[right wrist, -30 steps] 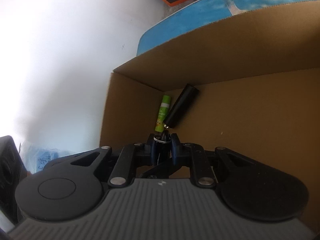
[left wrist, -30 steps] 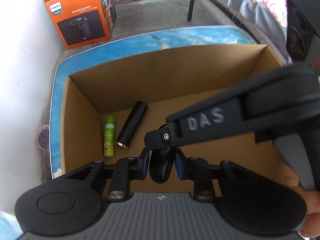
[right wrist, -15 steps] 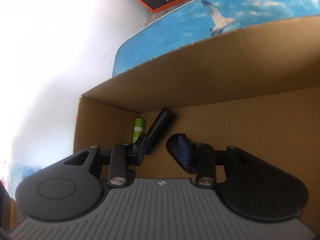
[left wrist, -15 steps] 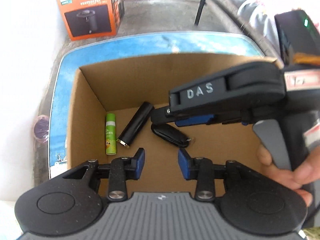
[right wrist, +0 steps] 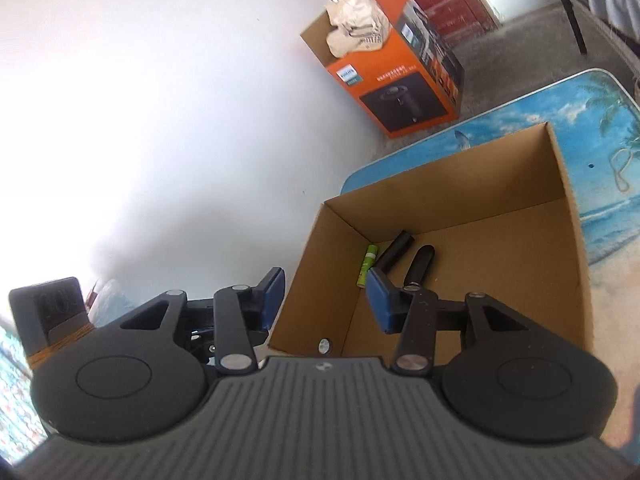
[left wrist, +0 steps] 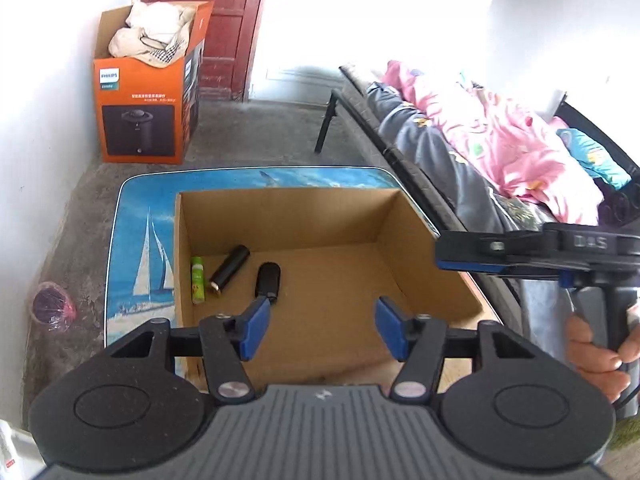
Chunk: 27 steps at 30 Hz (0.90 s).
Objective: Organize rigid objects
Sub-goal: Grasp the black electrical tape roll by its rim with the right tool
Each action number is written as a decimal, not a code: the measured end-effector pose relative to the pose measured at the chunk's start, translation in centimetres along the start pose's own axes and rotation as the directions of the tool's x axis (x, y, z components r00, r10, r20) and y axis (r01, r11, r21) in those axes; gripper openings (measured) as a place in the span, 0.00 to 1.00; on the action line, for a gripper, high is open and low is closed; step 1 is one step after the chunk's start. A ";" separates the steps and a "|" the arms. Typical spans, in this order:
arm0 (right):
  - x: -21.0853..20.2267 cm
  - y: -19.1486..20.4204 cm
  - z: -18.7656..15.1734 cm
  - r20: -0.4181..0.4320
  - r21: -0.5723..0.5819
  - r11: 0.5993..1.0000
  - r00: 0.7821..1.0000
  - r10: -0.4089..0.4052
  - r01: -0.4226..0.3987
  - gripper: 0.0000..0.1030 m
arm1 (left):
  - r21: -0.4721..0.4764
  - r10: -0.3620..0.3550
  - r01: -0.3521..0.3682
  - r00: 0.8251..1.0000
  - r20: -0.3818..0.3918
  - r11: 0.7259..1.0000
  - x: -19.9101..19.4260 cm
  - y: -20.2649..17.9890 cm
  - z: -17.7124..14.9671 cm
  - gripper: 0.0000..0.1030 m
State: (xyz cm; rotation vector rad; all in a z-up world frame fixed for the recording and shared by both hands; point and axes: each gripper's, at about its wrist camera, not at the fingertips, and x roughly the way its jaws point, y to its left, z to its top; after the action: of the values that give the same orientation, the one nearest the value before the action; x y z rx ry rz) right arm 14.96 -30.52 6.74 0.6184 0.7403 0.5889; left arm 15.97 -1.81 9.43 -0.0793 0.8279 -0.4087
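An open cardboard box stands on a blue table printed with a sea scene. On its floor, near the left wall, lie a green tube, a black cylinder and a black oval fob. My left gripper hovers above the box's near edge, its jaws opening with nothing between them. My right gripper is raised over the box's near left corner, held by a hand. Its jaws are opening too, and hold nothing.
An orange appliance box stuffed with cloth stands on the floor beyond the table, by a red door. A cot with pink and grey bedding runs along the right. A white wall is close on the left.
Both grippers held the black fob inside the box, then let it go; it now lies on the box floor. Both have pulled up and back, with jaws spread wider.
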 end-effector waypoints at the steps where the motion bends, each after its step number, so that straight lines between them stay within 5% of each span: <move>1: -1.4 0.0 -1.2 0.015 -0.004 1.000 1.000 0.009 -0.009 0.44 | 0.010 -0.007 0.007 1.000 0.002 1.000 -0.5 -0.3 -1.2 0.63; 4: -3.6 -0.4 -5.3 0.025 0.004 1.000 1.000 -0.002 0.002 0.45 | 0.028 -0.032 0.033 0.999 -0.042 0.999 -0.7 -0.7 -4.3 0.75; 12: 2.2 -1.8 -16.2 -0.139 -0.008 0.981 0.971 -0.195 0.196 0.45 | 0.099 -0.003 0.017 0.990 -0.137 0.995 2.1 -1.9 -13.0 0.75; 21: 5.7 -0.7 -17.6 -0.199 -0.108 0.957 0.937 -0.286 0.270 0.36 | 0.273 0.091 -0.044 0.983 -0.161 0.961 4.7 -4.2 -17.6 0.75; 27: 7.5 0.0 -17.7 -0.217 -0.189 0.936 0.917 -0.336 0.298 0.30 | 0.251 0.053 -0.008 0.983 -0.176 0.968 5.0 -3.9 -18.3 0.73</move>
State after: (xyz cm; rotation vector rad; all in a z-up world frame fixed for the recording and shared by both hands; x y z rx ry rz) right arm 6.05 -20.19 -6.77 0.2745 0.9978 0.4179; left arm 4.37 -5.72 -5.64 0.2073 0.9499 -0.4929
